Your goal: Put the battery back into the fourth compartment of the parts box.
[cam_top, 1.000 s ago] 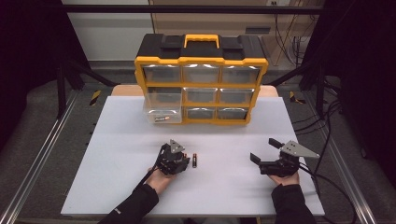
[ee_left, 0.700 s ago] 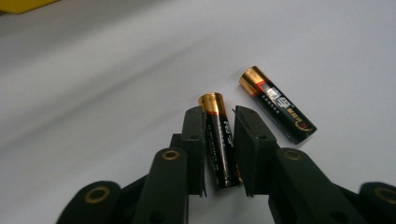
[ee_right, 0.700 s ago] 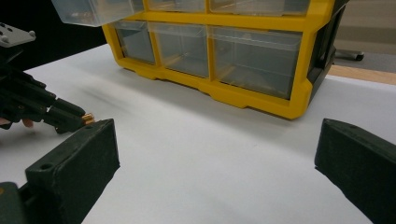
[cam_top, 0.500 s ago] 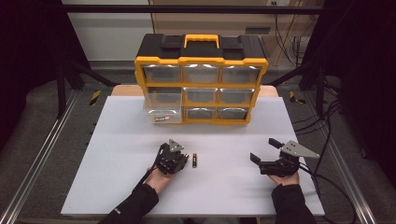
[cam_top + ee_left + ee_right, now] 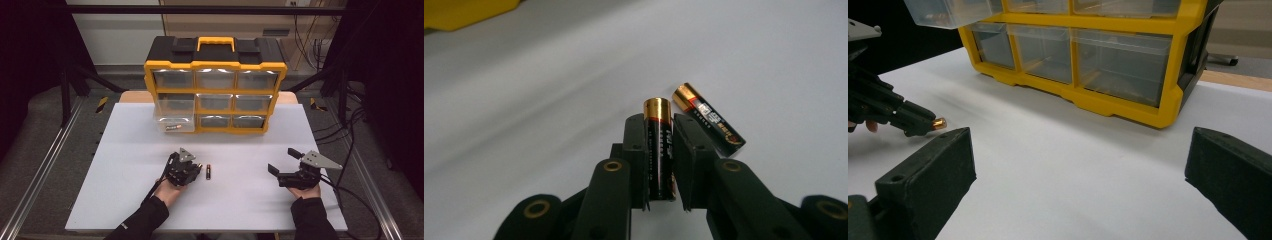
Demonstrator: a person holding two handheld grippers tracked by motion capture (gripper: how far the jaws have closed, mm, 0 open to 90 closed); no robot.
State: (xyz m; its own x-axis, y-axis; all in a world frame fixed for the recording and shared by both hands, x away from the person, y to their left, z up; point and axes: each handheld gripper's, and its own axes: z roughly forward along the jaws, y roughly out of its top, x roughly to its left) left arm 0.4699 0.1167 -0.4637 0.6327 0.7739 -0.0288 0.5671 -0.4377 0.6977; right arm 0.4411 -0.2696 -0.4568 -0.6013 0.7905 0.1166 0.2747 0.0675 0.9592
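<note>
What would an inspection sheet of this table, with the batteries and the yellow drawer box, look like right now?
Surface: white table top, mostly bare.
Job's things: one battery clamped between the jaws of the left gripper; a second battery lies loose on the table just beside it.
Storage: yellow drawer organizer at the far side; its lower left drawer is pulled out, with something small inside.
Clutter: nothing seen.
Grippers: left gripper shut on the battery; right gripper open, empty, apart from the batteries.
Cables: black cable trails from the right gripper off the table.
Surroundings: dark metal frame, grey floor.
</note>
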